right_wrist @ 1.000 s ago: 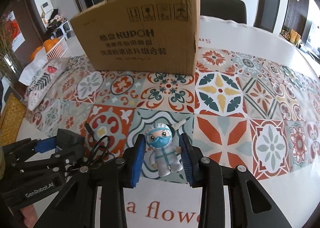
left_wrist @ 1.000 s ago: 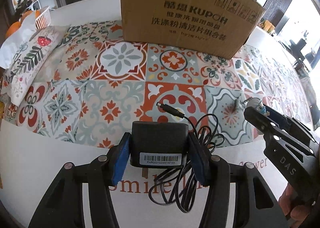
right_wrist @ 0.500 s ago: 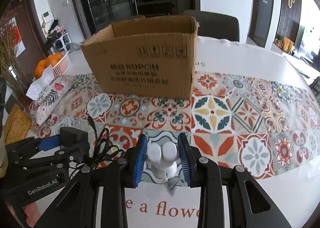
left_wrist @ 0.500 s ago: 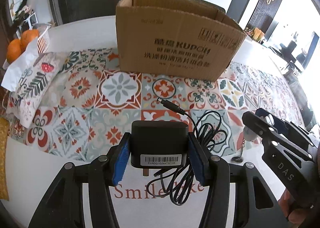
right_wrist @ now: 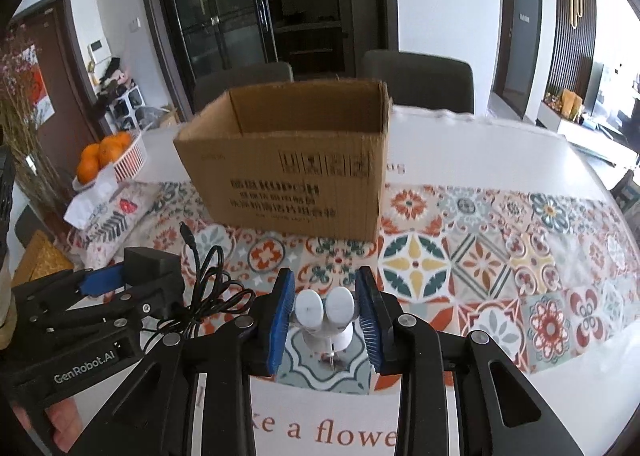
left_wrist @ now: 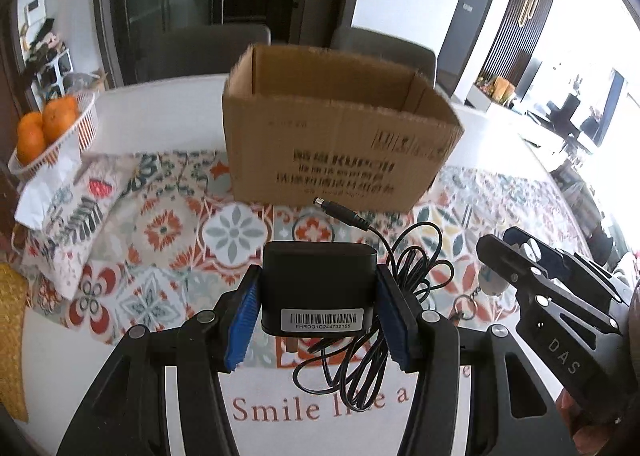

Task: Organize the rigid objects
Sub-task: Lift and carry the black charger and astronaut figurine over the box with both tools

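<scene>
Left gripper (left_wrist: pixel 318 314): blue pads clamped on both sides of a black power adapter (left_wrist: pixel 318 290) with a barcode label, held above the table; its black cable (left_wrist: pixel 384 320) hangs in loops, barrel plug (left_wrist: pixel 340 212) pointing toward the box. Right gripper (right_wrist: pixel 325 312): blue pads closed on a small white figurine (right_wrist: pixel 325 314), feet toward the camera, keyring dangling below. Cardboard box (left_wrist: pixel 336 144): open-topped, upright on the patterned tablecloth (right_wrist: pixel 480 256), ahead of both grippers. Basket of oranges (left_wrist: pixel 44 132): far left.
</scene>
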Motion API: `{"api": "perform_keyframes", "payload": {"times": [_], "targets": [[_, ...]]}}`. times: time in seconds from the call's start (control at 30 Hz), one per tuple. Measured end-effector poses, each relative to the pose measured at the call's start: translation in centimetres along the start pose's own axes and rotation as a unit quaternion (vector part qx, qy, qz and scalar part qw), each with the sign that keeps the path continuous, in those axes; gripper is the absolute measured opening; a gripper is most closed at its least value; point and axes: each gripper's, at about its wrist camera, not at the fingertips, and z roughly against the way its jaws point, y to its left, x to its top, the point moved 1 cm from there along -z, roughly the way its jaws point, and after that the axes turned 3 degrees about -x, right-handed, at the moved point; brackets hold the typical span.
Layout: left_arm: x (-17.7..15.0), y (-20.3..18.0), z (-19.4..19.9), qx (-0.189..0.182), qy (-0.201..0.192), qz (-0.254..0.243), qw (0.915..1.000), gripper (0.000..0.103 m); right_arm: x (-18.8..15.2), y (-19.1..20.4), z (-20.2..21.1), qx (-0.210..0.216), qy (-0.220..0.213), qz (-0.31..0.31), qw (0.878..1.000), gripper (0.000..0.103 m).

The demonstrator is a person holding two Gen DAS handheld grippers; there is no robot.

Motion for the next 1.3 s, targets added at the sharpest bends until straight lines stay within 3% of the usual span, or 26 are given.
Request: {"api": "perform_keyframes", "payload": {"times": [0.7, 1.3], "targets": [[7.1, 0.0, 4.0, -0.007, -0.078, -0.015, 0.9969, 0.054, 7.7, 1.9, 3.8, -0.003, -0.093, 0.028, 0.995, 0.033], [13.7, -0.3, 5.7, -0.009, -0.122, -0.035, 0.9919, 0.054, 13.9, 2.4, 4.5, 0.019, -0.132, 0.032, 0.991, 0.033]]}}
